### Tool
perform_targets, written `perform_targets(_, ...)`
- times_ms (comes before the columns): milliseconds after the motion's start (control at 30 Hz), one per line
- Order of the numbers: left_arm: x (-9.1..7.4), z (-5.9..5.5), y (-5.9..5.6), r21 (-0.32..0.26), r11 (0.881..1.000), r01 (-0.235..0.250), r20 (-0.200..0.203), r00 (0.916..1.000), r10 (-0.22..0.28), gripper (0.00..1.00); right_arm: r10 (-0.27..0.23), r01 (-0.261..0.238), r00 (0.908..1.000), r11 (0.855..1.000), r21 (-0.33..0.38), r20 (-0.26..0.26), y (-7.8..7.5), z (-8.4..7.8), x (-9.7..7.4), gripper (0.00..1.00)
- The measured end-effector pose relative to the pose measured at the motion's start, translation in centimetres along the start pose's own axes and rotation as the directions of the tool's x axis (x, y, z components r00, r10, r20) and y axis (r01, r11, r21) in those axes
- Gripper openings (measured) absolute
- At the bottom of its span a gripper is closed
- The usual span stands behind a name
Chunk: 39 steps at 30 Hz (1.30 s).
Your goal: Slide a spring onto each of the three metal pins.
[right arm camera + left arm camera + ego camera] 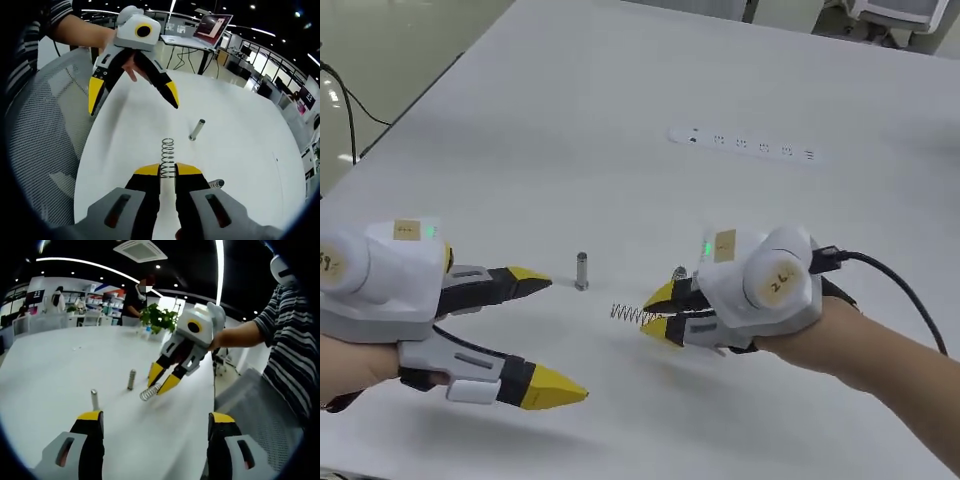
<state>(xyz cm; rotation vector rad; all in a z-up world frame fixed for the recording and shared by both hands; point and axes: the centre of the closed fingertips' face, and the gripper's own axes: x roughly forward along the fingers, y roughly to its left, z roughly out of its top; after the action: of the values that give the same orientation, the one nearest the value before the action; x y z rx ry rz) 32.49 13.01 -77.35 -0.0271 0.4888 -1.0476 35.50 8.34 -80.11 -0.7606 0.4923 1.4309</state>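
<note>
A bare metal pin (582, 270) (94, 399) (196, 130) stands upright on the white table (620, 120). A second pin (680, 273) (131, 379) (216, 184) carries a spring and sits just behind my right gripper. My right gripper (656, 315) (162, 378) (167, 170) is shut on one end of a loose spring (630, 314) (148, 392) (167, 152), which sticks out past the tips toward the bare pin. My left gripper (550, 340) (156, 417) (132, 95) is open with nothing between its fingers, left of the bare pin.
A white power strip (745, 145) lies farther back on the table. A grey mesh chair (260, 405) (45, 125) stands at the near table edge. A laptop (212, 27) sits on a far desk. The table's left edge (410, 110) runs diagonally.
</note>
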Motion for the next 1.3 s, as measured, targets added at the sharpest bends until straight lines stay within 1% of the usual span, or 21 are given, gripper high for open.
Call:
perform_targets(167, 0.7, 0.2, -0.5, 0.007, 0.999, 0.034, -0.003, 0.9994, -0.034, 0.73, 0.001, -0.001, 1.0, 1.0, -0.018, 0.0, 0.8, -0.1, -0.5, 0.08)
perform_targets(200, 1.0, 0.2, -0.7, 0.013, 0.999, 0.048, -0.009, 0.9988, -0.048, 0.71, 0.0, 0.0, 1.0, 1.0, -0.026, -0.002, 0.9, -0.1, -0.6, 0.08)
perform_targets(333, 1.9, 0.4, -1.6, 0.025, 0.995, 0.097, -0.015, 0.9952, -0.096, 0.56, -0.003, 0.003, 1.0, 0.999, -0.039, -0.001, 1.3, -0.1, -0.9, 0.08)
perform_targets(400, 2.4, 0.5, -1.9, 0.032, 0.993, 0.111, -0.016, 0.9938, -0.11, 0.53, -0.003, 0.003, 1.0, 0.999, -0.045, 0.001, 1.6, 0.0, -1.1, 0.08)
perform_targets(533, 3.3, 0.5, -2.1, 0.046, 0.991, 0.123, -0.026, 0.9922, -0.122, 0.46, 0.0, 0.0, 1.0, 0.998, -0.059, 0.001, 2.0, 0.2, -1.4, 0.08)
perform_targets(700, 3.9, 1.2, -2.8, 0.074, 0.984, 0.161, -0.038, 0.9865, -0.159, 0.36, -0.006, 0.007, 0.9998, 0.998, -0.063, 0.017, 2.2, 0.5, -1.9, 0.08)
perform_targets(800, 4.2, 1.4, -2.6, 0.085, 0.982, 0.171, -0.048, 0.9847, -0.168, 0.3, -0.014, 0.015, 0.9996, 0.998, -0.058, 0.026, 2.2, 0.7, -2.2, 0.08)
perform_targets(933, 4.6, 1.7, -2.4, 0.098, 0.98, 0.173, -0.05, 0.9843, -0.169, 0.23, -0.021, 0.023, 0.9993, 0.998, -0.053, 0.032, 2.2, 0.8, -2.5, 0.08)
perform_targets(1067, 5.0, 1.9, -2.7, 0.109, 0.975, 0.192, -0.052, 0.9809, -0.187, 0.19, -0.024, 0.026, 0.9991, 0.998, -0.053, 0.034, 2.2, 0.8, -2.7, 0.08)
perform_targets(1300, 5.4, 2.3, -3.0, 0.109, 0.971, 0.214, -0.04, 0.9768, -0.211, 0.09, -0.028, 0.03, 0.9987, 0.998, -0.057, 0.042, 2.3, 1.0, -3.1, 0.08)
